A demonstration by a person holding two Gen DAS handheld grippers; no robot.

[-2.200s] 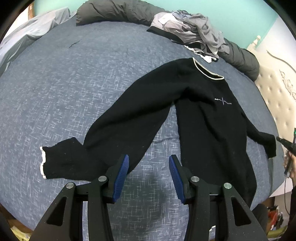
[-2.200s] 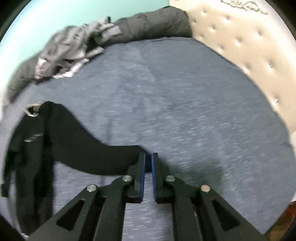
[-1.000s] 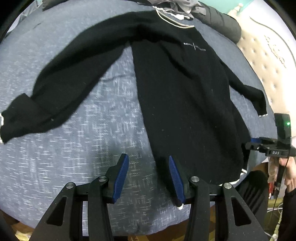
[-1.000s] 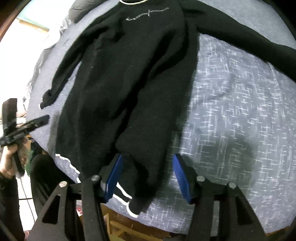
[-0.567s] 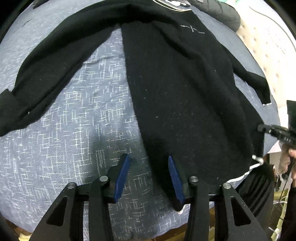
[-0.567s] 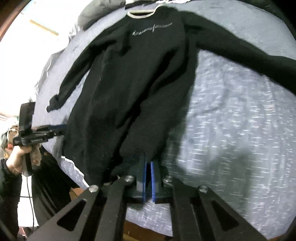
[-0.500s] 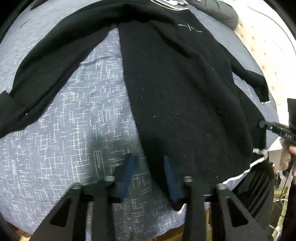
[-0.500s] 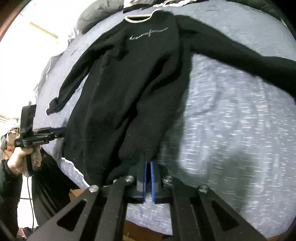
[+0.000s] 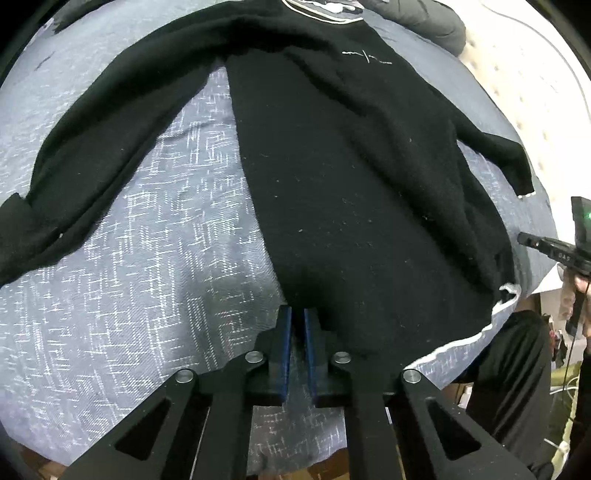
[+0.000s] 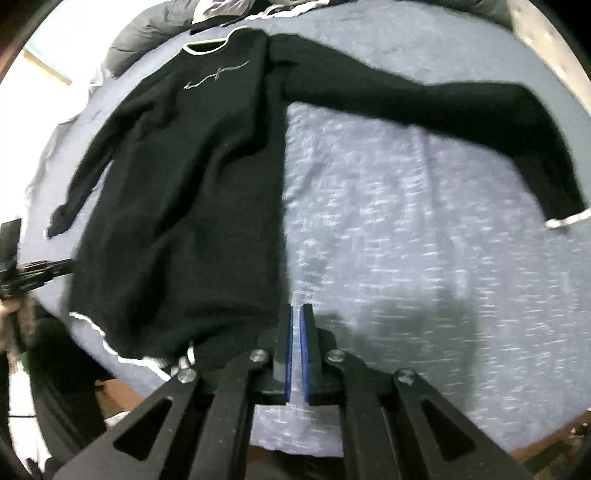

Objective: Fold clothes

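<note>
my left gripper (image 9: 297, 325), black-framed with blue pads, has its jaws drawn nearly together at the lower left corner of the black long-sleeved knit sweater (image 9: 354, 177); the dark hem cloth runs into the narrow gap, so i read it as pinching that edge. my right gripper (image 10: 296, 325), of the same build, has its jaws almost touching at the opposite lower corner of the sweater (image 10: 184, 206); this view is blurred, and the cloth meets the pad tips, so the pinch appears to be on the hem but is less certain.

the sweater lies face up and flat on the blue-grey woven bedspread (image 9: 147, 266), neckline away from me, white-trimmed collar (image 10: 207, 46) at the far end and a thin white chest logo (image 9: 367, 59) below it. both sleeves spread outward: one runs far to the side in the left view (image 9: 92, 140), the other ends in a white-edged cuff (image 10: 565, 219) in the right view. the white-striped hem (image 9: 461, 341) reaches the near edge of the bed.

a heap of grey and white clothes (image 10: 236, 9) sits beyond the collar. a cream tufted headboard (image 9: 528, 92) stands at the side.
</note>
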